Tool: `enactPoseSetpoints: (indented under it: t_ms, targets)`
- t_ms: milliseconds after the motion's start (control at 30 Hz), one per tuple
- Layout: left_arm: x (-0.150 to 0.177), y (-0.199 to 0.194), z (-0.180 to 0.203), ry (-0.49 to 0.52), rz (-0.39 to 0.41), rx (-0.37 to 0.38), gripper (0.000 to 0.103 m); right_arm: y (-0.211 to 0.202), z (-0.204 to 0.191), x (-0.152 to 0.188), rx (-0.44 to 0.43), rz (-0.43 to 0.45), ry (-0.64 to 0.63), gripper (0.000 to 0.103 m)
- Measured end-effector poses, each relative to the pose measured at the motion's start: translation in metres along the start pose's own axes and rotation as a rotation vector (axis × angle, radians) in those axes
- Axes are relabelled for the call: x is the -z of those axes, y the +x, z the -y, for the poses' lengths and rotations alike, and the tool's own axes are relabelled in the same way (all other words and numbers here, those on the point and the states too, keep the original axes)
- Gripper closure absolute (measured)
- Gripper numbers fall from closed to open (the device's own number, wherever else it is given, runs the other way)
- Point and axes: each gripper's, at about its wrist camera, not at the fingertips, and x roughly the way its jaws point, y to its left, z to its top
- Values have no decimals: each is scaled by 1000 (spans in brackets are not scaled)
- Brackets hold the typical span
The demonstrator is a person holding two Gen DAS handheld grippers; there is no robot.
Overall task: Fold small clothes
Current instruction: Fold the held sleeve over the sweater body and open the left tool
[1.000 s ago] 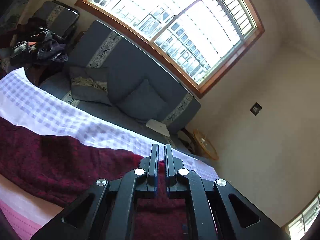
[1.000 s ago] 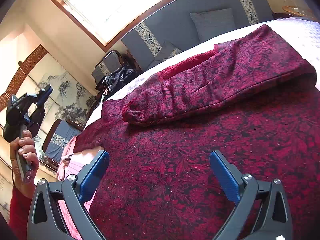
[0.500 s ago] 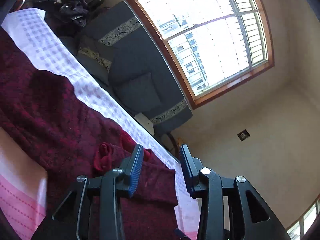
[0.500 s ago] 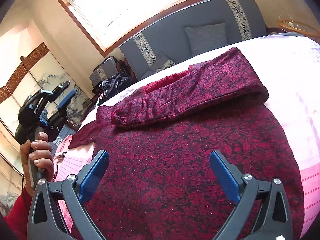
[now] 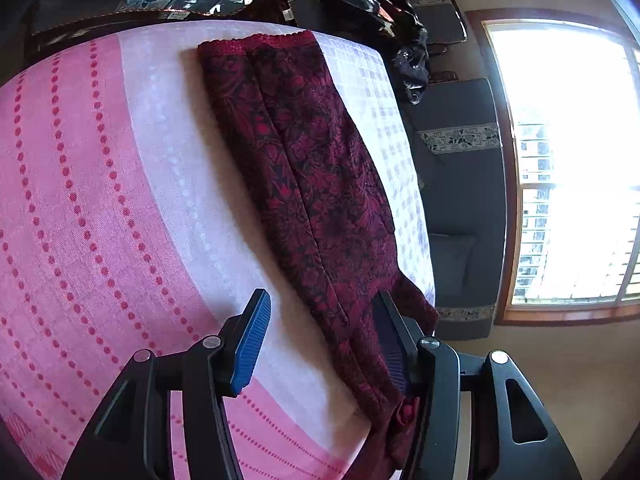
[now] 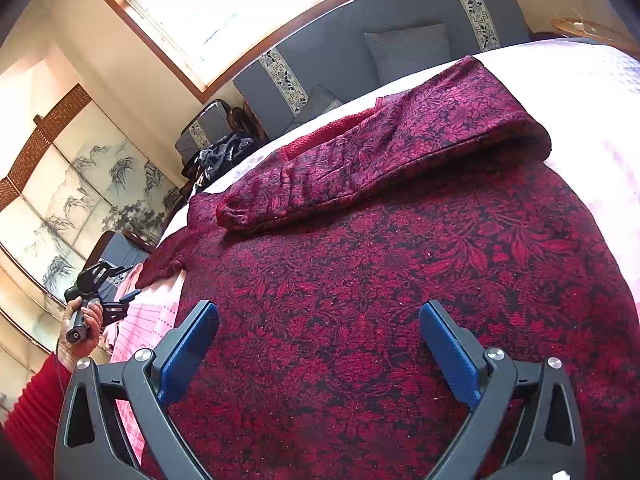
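A dark red floral garment [image 6: 380,280] lies spread on the pink and white bedcover [image 5: 100,220]. One sleeve [image 6: 380,152] is folded across its upper part. In the left wrist view a long narrow part of the garment [image 5: 304,168] runs away from me to a lace-trimmed end. My left gripper [image 5: 320,300] hovers over its near end. Its jaws are opening, the cloth lies under the gap, and the pads do not press on it. My right gripper [image 6: 320,312] stands wide open just above the garment's body, holding nothing.
A grey sofa [image 6: 360,40] with cushions runs along the bed's far side under a bright window. Dark clothes [image 5: 392,32] are piled on a chair beyond the bed's end. A painted screen [image 6: 80,200] stands at the left. A person's hand [image 6: 80,320] in a red sleeve holds the left gripper.
My left gripper swung down and rolled from facing the window to looking along the garment, and its jaws went from shut to open. The right gripper drew back a little.
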Motion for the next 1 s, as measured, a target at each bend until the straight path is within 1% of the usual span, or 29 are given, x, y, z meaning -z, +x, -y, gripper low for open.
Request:
enactPoseSetpoints:
  t_ms: [67, 133, 267, 300, 333, 367, 400, 433, 467, 500, 533, 600, 667, 733, 833, 900, 1000]
  targets:
    - [-6, 4, -9, -52, 8, 49, 49, 2, -2, 0, 8, -4, -4, 3]
    - [-13, 4, -13, -104, 25, 75, 49, 4, -4, 0, 11, -9, -3, 3]
    - [-25, 8, -12, -134, 80, 118, 49, 8, -6, 2, 15, -14, -8, 3]
    - [-27, 10, -12, -133, 91, 122, 53, 10, -6, 2, 16, -16, -7, 3]
    - [-28, 11, -12, -120, 99, 105, 65, 12, -7, 3, 17, -19, -7, 3]
    - [-28, 13, -10, -94, 100, 78, 73, 13, -7, 4, 18, -22, -8, 3]
    - [-29, 17, -9, -66, 96, 53, 89, 14, -7, 4, 20, -24, -9, 3]
    - [-26, 21, -7, -42, 99, 37, 95, 14, -6, 5, 19, -24, -7, 3]
    - [-20, 21, -2, -16, 122, 38, 95, 13, -5, 5, 17, -24, -4, 3]
    - [-14, 16, 6, 27, 155, 69, 95, 13, -5, 4, 16, -22, -2, 3]
    - [-4, 12, 20, 97, 188, 104, 95, 12, -5, 4, 14, -22, 0, 3]
    - [22, 1, 57, 252, 227, 121, 95, 11, -4, 2, 10, -22, -1, 3]
    - [53, -1, 95, 349, 213, 170, 95, 6, -3, -3, 10, -9, -2, 3]
    - [88, 2, 137, 451, 183, 216, 95, -1, 0, -8, 8, 11, 8, 3]
    - [147, 25, 201, 638, 126, 245, 95, -14, 9, -15, -3, 52, 49, 3]
    - [190, 49, 233, 740, 72, 252, 95, -25, 16, -17, 1, 81, 68, 3]
    - [252, 97, 260, 839, -19, 235, 95, -38, 29, -16, 18, 105, 87, 3]
